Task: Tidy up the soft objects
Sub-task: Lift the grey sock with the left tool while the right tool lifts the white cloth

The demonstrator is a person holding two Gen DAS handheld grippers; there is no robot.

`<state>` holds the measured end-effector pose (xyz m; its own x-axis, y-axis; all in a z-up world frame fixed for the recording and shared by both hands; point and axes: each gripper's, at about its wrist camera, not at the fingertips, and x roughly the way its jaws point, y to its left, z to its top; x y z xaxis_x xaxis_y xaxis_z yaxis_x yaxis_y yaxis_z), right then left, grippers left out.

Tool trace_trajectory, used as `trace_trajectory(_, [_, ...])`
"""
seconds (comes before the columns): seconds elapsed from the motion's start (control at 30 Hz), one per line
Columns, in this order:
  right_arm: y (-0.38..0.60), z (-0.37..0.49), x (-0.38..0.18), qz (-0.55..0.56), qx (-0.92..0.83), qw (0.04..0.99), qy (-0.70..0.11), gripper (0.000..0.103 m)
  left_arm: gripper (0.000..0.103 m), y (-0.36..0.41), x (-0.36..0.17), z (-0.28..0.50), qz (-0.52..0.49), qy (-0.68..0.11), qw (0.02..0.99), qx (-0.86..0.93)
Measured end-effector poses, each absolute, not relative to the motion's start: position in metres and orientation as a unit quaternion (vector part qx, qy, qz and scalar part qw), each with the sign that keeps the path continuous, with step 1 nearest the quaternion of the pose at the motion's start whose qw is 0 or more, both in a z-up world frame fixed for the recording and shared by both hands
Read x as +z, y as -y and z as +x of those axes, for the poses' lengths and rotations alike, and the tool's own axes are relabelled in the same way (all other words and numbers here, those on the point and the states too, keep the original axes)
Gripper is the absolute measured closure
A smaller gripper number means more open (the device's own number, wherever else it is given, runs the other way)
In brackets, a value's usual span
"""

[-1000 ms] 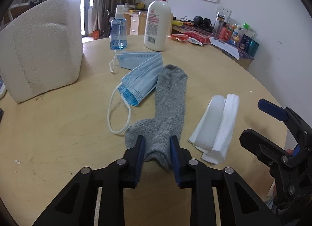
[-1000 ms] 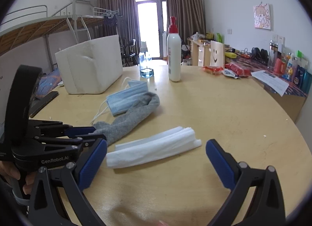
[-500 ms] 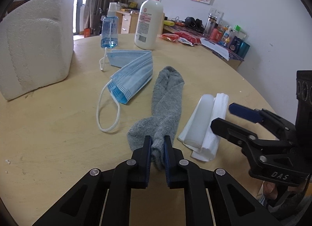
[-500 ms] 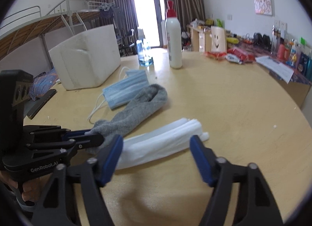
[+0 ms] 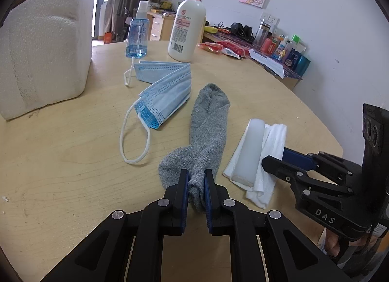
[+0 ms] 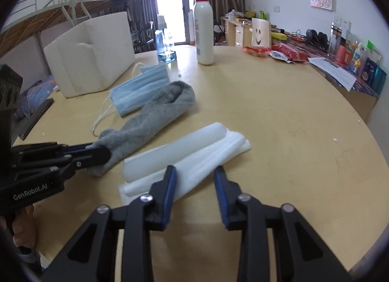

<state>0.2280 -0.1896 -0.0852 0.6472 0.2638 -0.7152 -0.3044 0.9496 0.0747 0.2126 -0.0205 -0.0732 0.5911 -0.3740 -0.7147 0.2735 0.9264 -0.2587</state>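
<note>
A grey sock (image 5: 209, 131) lies lengthwise on the round wooden table (image 5: 60, 165). My left gripper (image 5: 196, 184) is shut on its near end; from the right wrist it shows as the left gripper (image 6: 102, 153) pinching the sock (image 6: 155, 116). To the right of the sock lies a folded white cloth (image 5: 273, 141) with a smooth white roll (image 5: 250, 150) on it. My right gripper (image 6: 194, 172) straddles the near edge of this cloth (image 6: 206, 155); its jaws are closing, with cloth between the pads and a gap left. Two blue face masks (image 5: 167, 97) lie left of the sock.
A white foam box (image 5: 46, 58) stands at the far left of the table. A pump lotion bottle (image 5: 187, 29) and a blue spray bottle (image 5: 137, 36) stand at the back. A cluttered desk (image 6: 340, 68) runs along the right wall. The table edge (image 6: 359, 116) curves close on the right.
The right jaws narrowed from wide open to a small gap over the white cloth's edge. The left jaws pinched tighter on the sock's end, and the left hand tilted slightly.
</note>
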Motion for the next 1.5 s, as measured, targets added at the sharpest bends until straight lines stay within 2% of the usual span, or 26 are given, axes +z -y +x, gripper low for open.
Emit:
trace_trajectory(0.03, [0.19,0.229,-0.086,-0.023,0.154,0.907,-0.391,0.084,0.09,0.02,-0.073,0.212,-0.062,-0.414,0.89,-0.182])
trace_trajectory(0.07, [0.19,0.23,-0.086,-0.023,0.152,0.907,-0.392,0.088,0.09,0.02,-0.073,0.212,-0.063,-0.414,0.89,-0.183])
trace_trajectory(0.13, [0.189,0.231,-0.087,-0.025,0.152,0.908,-0.39,0.093,0.09,0.02,-0.073,0.212,-0.063,-0.414,0.89,-0.183])
trace_trajectory(0.27, [0.19,0.23,-0.084,-0.009,0.156,0.909,-0.385,0.095,0.09,0.02,-0.073,0.213,-0.064,-0.414,0.889,-0.183])
trace_trajectory(1.03, [0.197,0.215,-0.018,-0.005,0.163,0.944,-0.287,0.096,0.09,0.005,-0.043,0.198,-0.081,-0.355,0.914,-0.18])
trace_trajectory(1.27, [0.193,0.22,-0.046,-0.031,0.137,0.932,-0.334,0.094,0.09,0.001,-0.043,0.193,-0.077,-0.351,0.916,-0.176])
trace_trajectory(1.3, [0.192,0.222,-0.051,-0.038,0.13,0.93,-0.343,0.093,0.09,0.002,-0.044,0.194,-0.076,-0.353,0.916,-0.177])
trace_trajectory(1.37, [0.195,0.224,-0.058,-0.038,0.127,0.926,-0.354,0.071,0.09,0.001,-0.045,0.193,-0.076,-0.353,0.916,-0.176])
trace_trajectory(1.4, [0.196,0.225,-0.061,-0.036,0.127,0.924,-0.358,0.065,0.09,0.001,-0.045,0.193,-0.076,-0.353,0.916,-0.176])
trace_trajectory(1.47, [0.2,0.223,-0.062,-0.033,0.121,0.927,-0.353,0.038,0.09,0.0,-0.044,0.193,-0.075,-0.352,0.917,-0.175])
trace_trajectory(1.5, [0.201,0.222,-0.062,-0.032,0.119,0.93,-0.348,0.036,0.09,0.0,-0.044,0.193,-0.075,-0.351,0.917,-0.174])
